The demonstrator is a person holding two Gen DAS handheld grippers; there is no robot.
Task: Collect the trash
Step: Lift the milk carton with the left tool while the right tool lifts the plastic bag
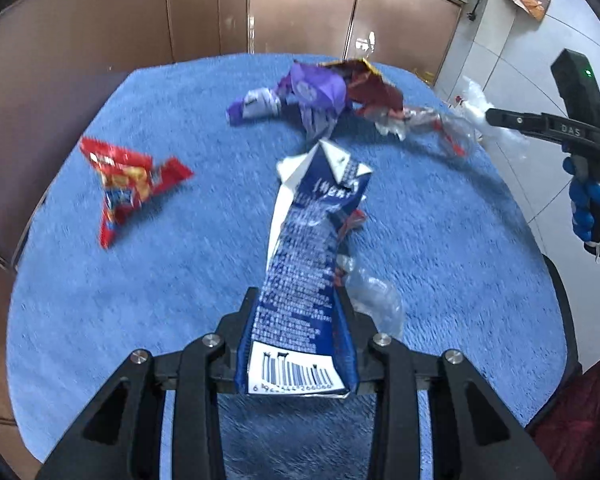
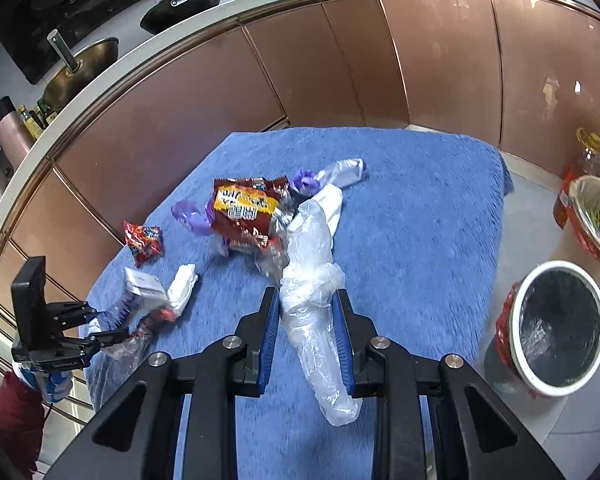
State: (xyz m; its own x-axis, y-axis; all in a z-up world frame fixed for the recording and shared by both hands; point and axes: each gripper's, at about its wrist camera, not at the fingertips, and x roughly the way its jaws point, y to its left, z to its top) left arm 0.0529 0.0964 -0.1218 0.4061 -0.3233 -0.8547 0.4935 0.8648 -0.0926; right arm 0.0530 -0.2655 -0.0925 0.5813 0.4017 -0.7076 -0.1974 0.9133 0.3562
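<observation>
My left gripper [image 1: 296, 300] is shut on a crushed blue and white carton [image 1: 312, 248] and holds it over the blue mat [image 1: 120, 300]; a crumpled clear film hangs beside it. My right gripper [image 2: 306, 300] is shut on a clear plastic bag [image 2: 314, 292] that trails over the mat [image 2: 420, 220]. On the mat lie a red snack packet [image 1: 128, 188], a purple wrapper [image 1: 300, 92] and a dark red snack bag [image 2: 244, 212]. The left gripper with its carton also shows in the right wrist view [image 2: 96, 324], and the right gripper shows in the left wrist view [image 1: 496, 117].
A round bin with a dark liner [image 2: 556, 328] stands on the floor right of the table, with a second lined bin [image 2: 596, 216] and an oil bottle [image 2: 584, 160] behind it. Brown cabinets [image 2: 340, 80] curve behind the table. Pans sit on the counter.
</observation>
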